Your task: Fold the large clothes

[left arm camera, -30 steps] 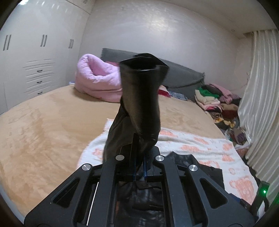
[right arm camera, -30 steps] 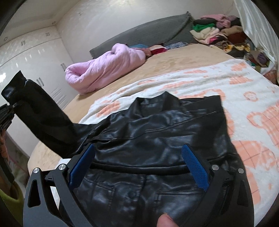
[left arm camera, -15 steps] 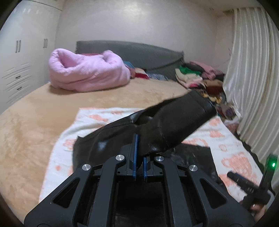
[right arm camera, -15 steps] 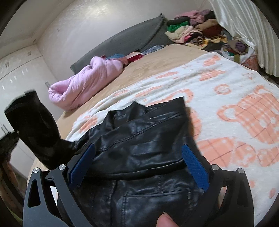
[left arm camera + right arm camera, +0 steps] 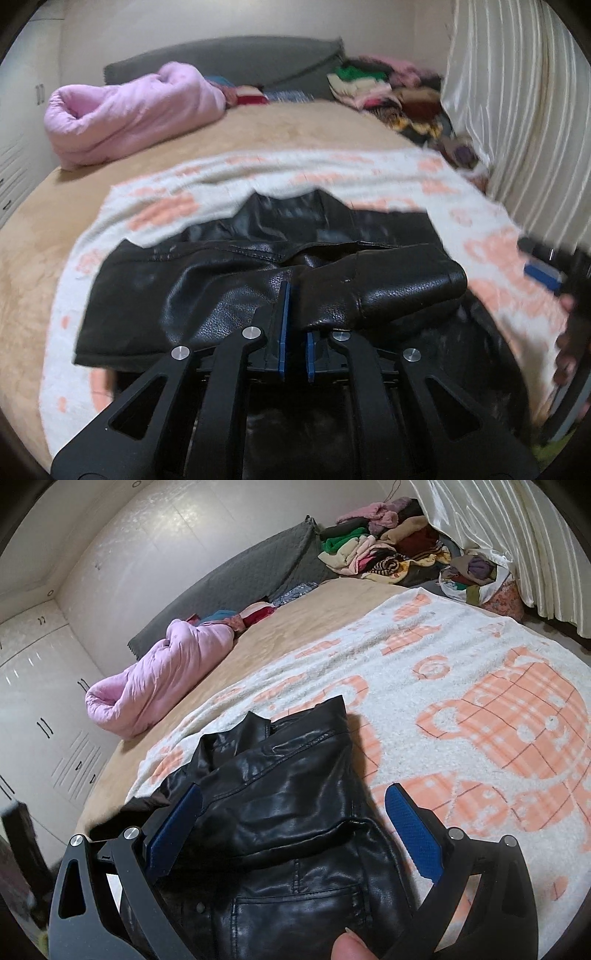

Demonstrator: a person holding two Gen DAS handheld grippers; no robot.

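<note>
- Covering the bed (image 5: pixel 303 627), a patterned blanket (image 5: pixel 461 686) gives the fold a clean, flat base.
- The black leather jacket (image 5: pixel 229 258) lies spread on this blanket, collar toward the headboard.
- The sleeve (image 5: pixel 399 288) crosses the jacket body, narrowing the garment.
- The left claw (image 5: pixel 294 328), pressed together, pinches the sleeve.
- The right claw (image 5: pixel 295 834), spread wide, hangs over the jacket, holding nothing.

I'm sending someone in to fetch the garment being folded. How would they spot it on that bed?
Start at the tan bed and find the white blanket with orange bears spread over it. On that blanket lies the black leather jacket, glossy and dark, unlike the soft pink quilt and the colourful clothes pile by the headboard.
</note>
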